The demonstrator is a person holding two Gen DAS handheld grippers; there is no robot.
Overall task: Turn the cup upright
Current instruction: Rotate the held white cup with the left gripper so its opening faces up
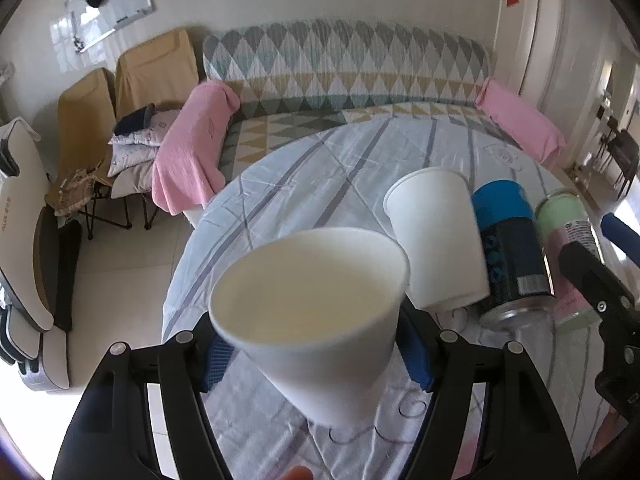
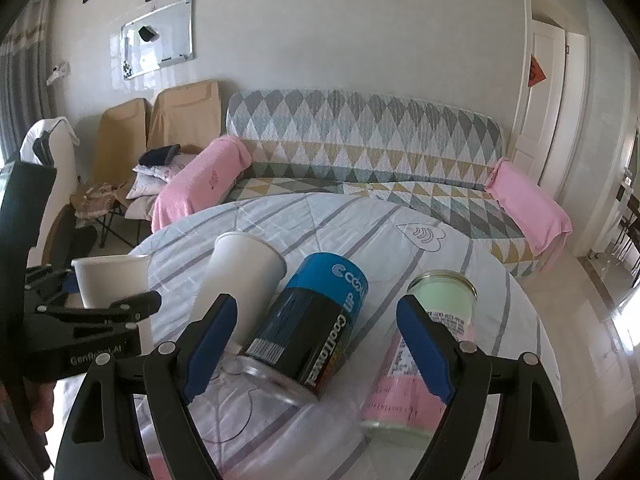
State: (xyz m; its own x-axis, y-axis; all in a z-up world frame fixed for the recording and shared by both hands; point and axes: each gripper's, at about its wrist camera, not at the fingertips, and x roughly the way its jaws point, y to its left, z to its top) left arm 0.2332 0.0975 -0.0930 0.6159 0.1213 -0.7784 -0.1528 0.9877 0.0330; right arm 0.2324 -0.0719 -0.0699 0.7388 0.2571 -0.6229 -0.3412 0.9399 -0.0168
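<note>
Striped cloth-covered table (image 2: 360, 216) before a diamond-patterned sofa (image 2: 360, 140).

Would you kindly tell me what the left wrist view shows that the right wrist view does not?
Only the left wrist view looks into the open mouth of the held paper cup, with the left gripper shut on its sides.

Only the right wrist view shows the right gripper open around nothing, and the lettering on the blue can.

Both show the second paper cup standing upside down, the blue can and the pink-labelled jar on the striped tablecloth, with the patterned sofa behind.
</note>
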